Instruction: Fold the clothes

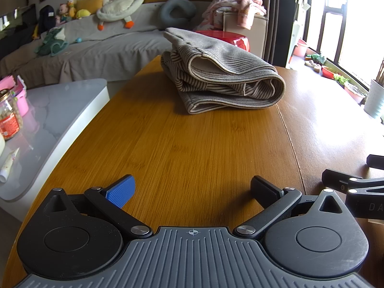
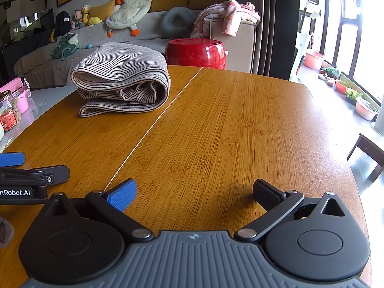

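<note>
Nearest, both grippers low over the wooden bamboo table (image 1: 192,144): left gripper (image 1: 192,189) spread wide, empty; right gripper (image 2: 194,192) likewise wide, empty. Far ahead, well apart from both, folded grey striped knit garment (image 1: 223,79) on the table's far left part, long axis running left to right. Dead ahead of the left gripper, far-left of the right (so probably nearer the left).

White lettering "nRobot.AI", cut off at the picture edge, stands on the black body of the left tongs (image 2: 33,165); the right tongs (image 1: 357,180) show faint letters "DA"; the jar (image 1: 8,117) label is unreadable
</note>
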`<action>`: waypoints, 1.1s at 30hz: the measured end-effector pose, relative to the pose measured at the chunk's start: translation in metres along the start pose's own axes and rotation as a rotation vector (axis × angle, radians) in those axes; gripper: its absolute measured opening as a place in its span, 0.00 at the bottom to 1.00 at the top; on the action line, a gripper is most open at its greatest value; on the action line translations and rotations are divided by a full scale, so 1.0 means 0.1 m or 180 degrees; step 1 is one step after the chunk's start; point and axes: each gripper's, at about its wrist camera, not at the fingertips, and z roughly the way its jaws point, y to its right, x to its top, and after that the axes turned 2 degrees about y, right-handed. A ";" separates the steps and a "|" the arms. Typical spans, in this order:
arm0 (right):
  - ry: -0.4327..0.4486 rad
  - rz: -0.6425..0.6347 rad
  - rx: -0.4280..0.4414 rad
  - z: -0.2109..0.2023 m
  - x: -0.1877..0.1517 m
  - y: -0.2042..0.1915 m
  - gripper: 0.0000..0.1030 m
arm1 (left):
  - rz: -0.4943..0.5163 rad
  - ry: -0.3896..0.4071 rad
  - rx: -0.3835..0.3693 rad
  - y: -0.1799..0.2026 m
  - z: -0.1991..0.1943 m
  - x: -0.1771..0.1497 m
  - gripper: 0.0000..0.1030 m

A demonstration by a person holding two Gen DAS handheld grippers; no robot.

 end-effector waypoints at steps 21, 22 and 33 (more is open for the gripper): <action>0.0001 0.0000 -0.0005 0.00 0.00 0.00 1.00 | -0.0018 0.0009 -0.0017 0.00 0.00 0.00 1.00; 0.0001 0.0001 -0.0007 -0.01 0.00 0.00 1.00 | -0.0024 0.0012 -0.0024 -0.01 0.00 0.00 1.00; 0.0011 -0.0014 -0.0076 -0.03 -0.01 -0.04 1.00 | -0.0172 0.0131 -0.0349 -0.19 -0.07 0.00 1.00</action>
